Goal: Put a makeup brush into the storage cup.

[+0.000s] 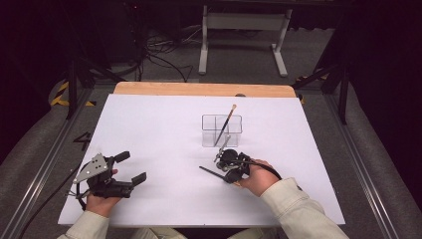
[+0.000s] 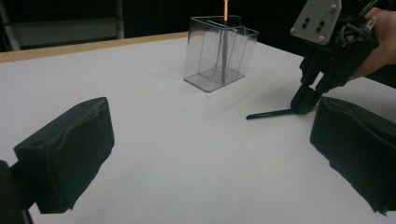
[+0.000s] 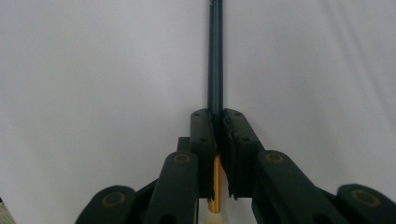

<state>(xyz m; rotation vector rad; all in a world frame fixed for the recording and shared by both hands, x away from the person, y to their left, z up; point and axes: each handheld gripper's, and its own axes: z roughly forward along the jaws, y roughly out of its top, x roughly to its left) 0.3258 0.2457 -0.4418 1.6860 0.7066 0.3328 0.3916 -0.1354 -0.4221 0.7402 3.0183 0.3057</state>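
A: What is the biggest thing here?

B: The table [image 1: 149,199], a flat matte white sheet over a wooden board whose tan edge shows at twelve o'clock.

A: And on it?

B: A clear plastic holder [image 1: 222,130], box-shaped with thin glossy walls and inner dividers, just past centre toward one o'clock. A slim brush [image 1: 226,123] leans in it, dark handle down, pale tip up.

A: The thing being worked on?

B: A second brush [image 3: 215,56], a thin round dark stick with a gold ferrule and pale bristles, lying flat on the sheet at about five o'clock from centre.

A: Who has it?

B: The right gripper [image 3: 216,122], tipped down to the sheet in a sleeved hand, its jaws pressed together on the handle just above the ferrule.

A: The other one?

B: The left gripper [image 1: 128,167] rests at eight o'clock, its blocky black rubbery pads [image 2: 70,154] spread wide, with nothing between them.
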